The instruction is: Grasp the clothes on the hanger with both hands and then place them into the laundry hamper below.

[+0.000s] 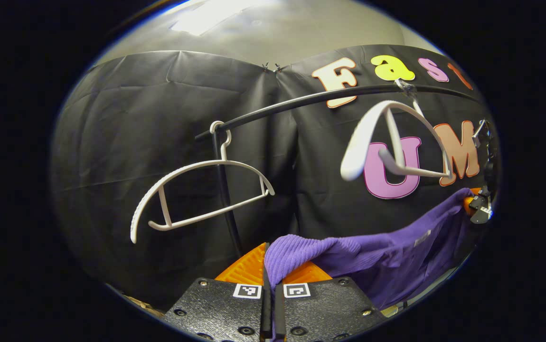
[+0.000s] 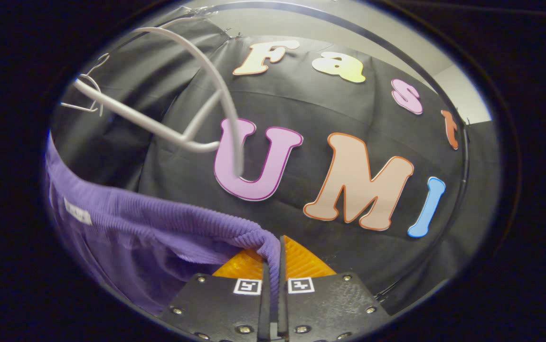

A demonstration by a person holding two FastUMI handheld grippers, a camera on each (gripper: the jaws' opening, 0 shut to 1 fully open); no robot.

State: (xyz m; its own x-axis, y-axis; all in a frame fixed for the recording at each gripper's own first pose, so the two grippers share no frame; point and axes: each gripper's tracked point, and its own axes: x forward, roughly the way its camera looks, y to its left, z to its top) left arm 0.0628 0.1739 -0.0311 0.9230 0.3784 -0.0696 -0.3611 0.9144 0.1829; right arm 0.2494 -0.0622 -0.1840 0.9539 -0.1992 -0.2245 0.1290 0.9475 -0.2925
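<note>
left tool (image 1: 269,278): jaws pinched down on one ribbed edge of the purple knit garment (image 1: 387,256)
right tool (image 2: 274,266): clamped on the other ribbed edge of the same garment (image 2: 159,223)
garment: off the hangers, slung between both tools in mid-air
hangers: white plastic hanger (image 1: 197,194) and a second white hanger (image 1: 396,142) hang bare on the black curved rail (image 1: 301,100)
step: grasp done, looks like the carry-down phase
next: lower both tools together over the hamper, then release; keep the cloth clear of the hangers
hidden: laundry hamper itself; garment's lower part cut off at frame edge
</note>
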